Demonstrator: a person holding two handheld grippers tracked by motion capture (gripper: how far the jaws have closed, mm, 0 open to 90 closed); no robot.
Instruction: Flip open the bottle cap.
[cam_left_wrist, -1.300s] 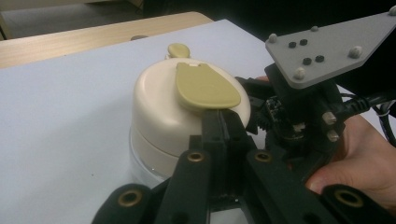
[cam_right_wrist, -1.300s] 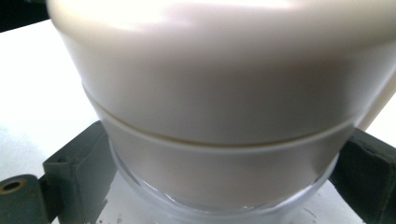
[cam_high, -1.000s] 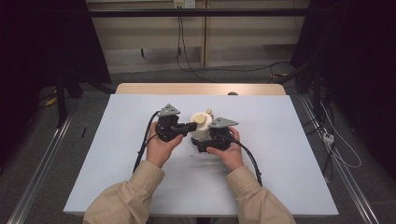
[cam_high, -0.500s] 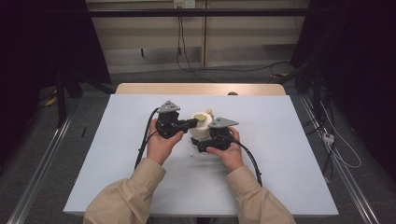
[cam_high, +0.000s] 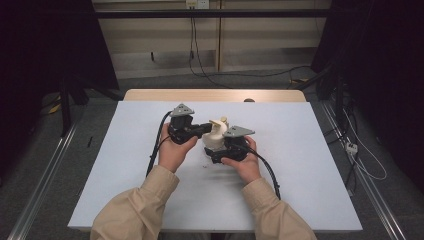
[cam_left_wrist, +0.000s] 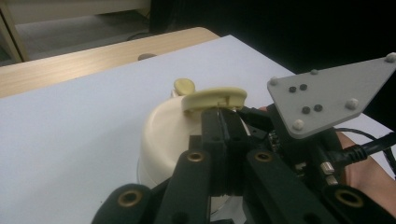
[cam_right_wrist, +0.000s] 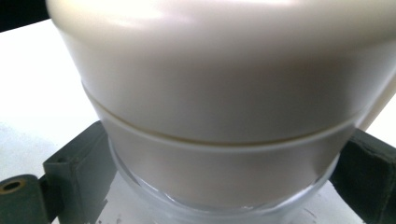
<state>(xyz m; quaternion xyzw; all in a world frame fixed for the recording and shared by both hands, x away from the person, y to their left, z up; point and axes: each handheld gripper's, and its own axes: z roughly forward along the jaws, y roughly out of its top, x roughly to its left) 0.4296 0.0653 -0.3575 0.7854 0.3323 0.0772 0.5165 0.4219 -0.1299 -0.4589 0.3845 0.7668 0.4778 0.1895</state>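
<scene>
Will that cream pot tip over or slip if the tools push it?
The cream pot looks squat and wide, so it probably won't tip easily. Its smooth, shiny wall may be slippery. The flipped-up lid tab looks like thin plastic, so it probably bends a little.

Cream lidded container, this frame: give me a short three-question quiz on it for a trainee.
1. True or false: the right hand-held gripper has its jaws around the cream container.
2. The left hand-held gripper is shut on what? A) a cable B) the lid's flip tab C) the table edge
3. What surface does the container stand on?

Key: 1. True; the jaws flank its lower part in the right gripper view. 2. B. 3. The white tabletop.
</scene>
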